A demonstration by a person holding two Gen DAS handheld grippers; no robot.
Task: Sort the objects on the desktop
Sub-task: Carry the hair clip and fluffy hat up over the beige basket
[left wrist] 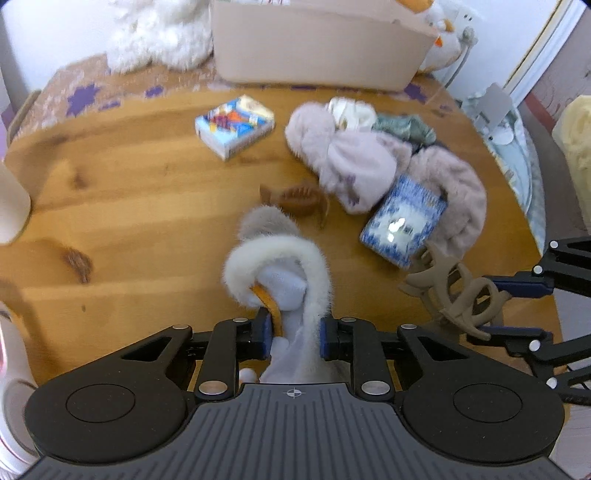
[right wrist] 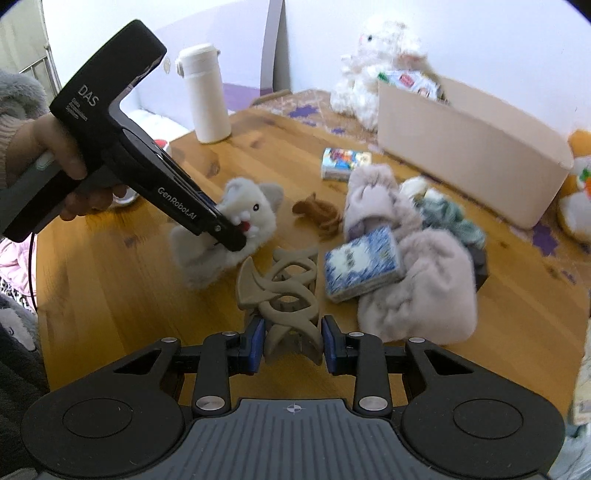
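My left gripper is shut on a white and grey plush toy, held above the wooden table; it also shows in the right wrist view. My right gripper is shut on a taupe hair claw clip, which also shows in the left wrist view. A brown hair claw clip lies on the table beyond the toy. A blue-and-white box leans on a pile of pinkish fluffy items. A colourful card box lies farther back.
A beige cardboard box stands at the table's back, with white plush toys beside it. A white bottle stands at the far left of the table. A grey-green cloth lies behind the fluffy pile.
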